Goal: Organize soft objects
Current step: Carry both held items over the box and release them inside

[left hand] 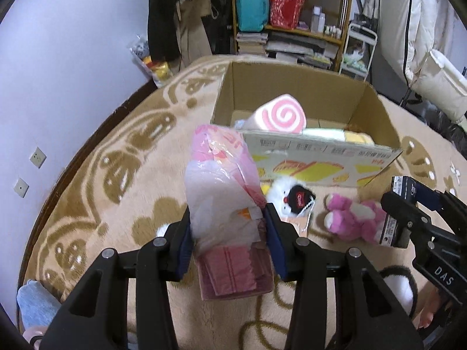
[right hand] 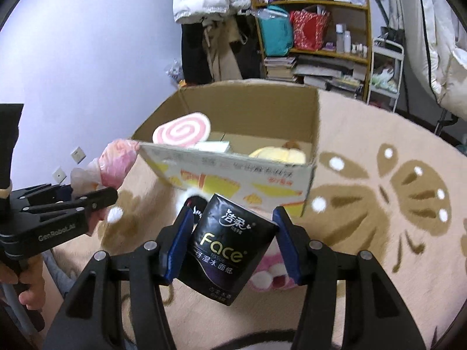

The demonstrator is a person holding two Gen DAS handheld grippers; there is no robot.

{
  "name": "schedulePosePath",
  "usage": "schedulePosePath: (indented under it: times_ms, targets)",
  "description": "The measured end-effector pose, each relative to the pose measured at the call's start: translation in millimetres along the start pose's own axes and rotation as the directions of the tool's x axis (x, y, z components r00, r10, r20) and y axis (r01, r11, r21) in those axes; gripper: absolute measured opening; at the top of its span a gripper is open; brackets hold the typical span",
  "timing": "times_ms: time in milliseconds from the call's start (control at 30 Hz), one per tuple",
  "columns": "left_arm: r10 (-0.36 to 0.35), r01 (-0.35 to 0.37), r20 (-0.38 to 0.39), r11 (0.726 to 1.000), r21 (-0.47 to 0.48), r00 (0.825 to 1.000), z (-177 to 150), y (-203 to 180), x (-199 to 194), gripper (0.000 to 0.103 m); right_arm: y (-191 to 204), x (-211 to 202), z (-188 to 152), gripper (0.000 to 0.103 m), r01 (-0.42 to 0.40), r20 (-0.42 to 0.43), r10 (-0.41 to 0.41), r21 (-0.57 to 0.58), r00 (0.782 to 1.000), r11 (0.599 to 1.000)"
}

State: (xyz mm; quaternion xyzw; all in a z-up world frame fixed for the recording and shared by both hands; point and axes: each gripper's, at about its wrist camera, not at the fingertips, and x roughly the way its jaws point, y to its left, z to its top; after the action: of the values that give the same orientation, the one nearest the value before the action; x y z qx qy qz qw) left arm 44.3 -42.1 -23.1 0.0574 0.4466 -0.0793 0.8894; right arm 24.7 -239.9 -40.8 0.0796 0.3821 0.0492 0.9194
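Tools both loaded — left tool [left hand: 229, 221] pink packet [left hand: 224, 180], right tool [right hand: 233, 233] tissue pack [right hand: 230, 248].

Cardboard box [left hand: 292, 151]: on the rug [left hand: 116, 175], open top, before the bookshelf [left hand: 292, 14]. In the box: swirl cushion [left hand: 280, 113] at left, yellow plush [right hand: 280, 154] at right. On the rug, before the box's near wall: penguin plush [left hand: 289, 198], bear plush [left hand: 353, 218] to its right. Left claw [left hand: 227, 227]: bagged packet [left hand: 224, 189] between its fingers, held near the box's left corner. Right claw [right hand: 233, 239]: tissue pack [right hand: 230, 248] between its fingers, above the bear plush.
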Motion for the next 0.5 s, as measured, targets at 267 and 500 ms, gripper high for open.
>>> schedulePosePath:
  times_ms: [267,500]
  targets:
    - [-0.039,0.040,0.035,0.999,-0.009,0.999,12,15,-5,0.019,-6,-12,9,0.059,0.014,0.054,-0.015,0.014,0.998,1.000]
    - [-0.095,0.094,-0.011,0.993,-0.077,0.995,10,33,9,0.018,-6,-6,6,0.059,0.007,0.037,-0.008,0.013,0.999,1.000]
